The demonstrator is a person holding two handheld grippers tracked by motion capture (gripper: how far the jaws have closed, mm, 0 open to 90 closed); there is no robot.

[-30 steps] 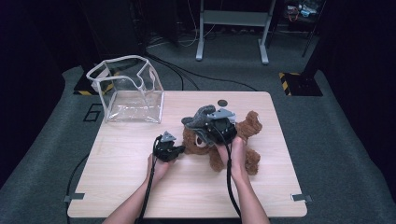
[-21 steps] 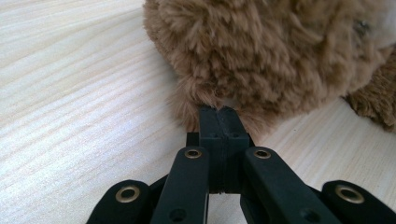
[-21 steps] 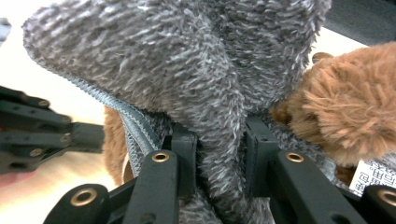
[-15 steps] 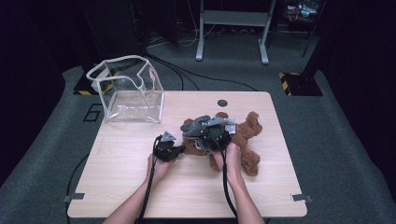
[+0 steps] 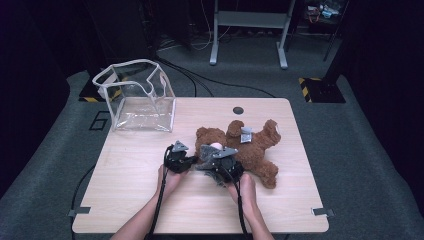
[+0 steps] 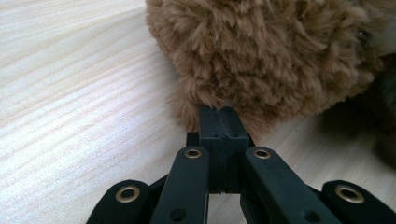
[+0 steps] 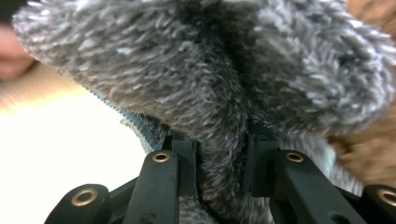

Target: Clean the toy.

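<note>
You are working at a pale wooden table (image 5: 135, 200) standing on grey carpet in a dark room, with a grey metal stand (image 5: 247, 30) rising behind it.

Your left gripper (image 5: 186, 161) is lying low near the table's middle, just beside the bear's head. In the left gripper view its black jaws are pressed flat together, and their tips are touching a tuft of fur at the lower edge of the head; whether any fur is pinched between them, you cannot tell from here.

Your right gripper (image 5: 218, 166) is sitting just to the right of the left one, in front of the bear's chest. In the right gripper view its jaws are clamping a fold of fuzzy grey knitted cloth (image 7: 224, 84), which is bulging above the pads and spilling down between the arms; a ribbed hem is showing at the left. In the high view that grey cloth (image 5: 216, 178) is peeking out beneath the gripper, on the table against the bear's near side.

The fluffy brown teddy bear (image 5: 250, 147) is lying on its back right of the table's centre, its head towards your left gripper and its legs stretching away to the right. A small grey patch is resting on its belly.

Farther off, a clear plastic box-shaped bag with white edging (image 5: 136, 97) is standing open at the table's far left corner, well apart from the bear. A small dark round hole (image 5: 238, 110) is showing near the far edge.
</note>
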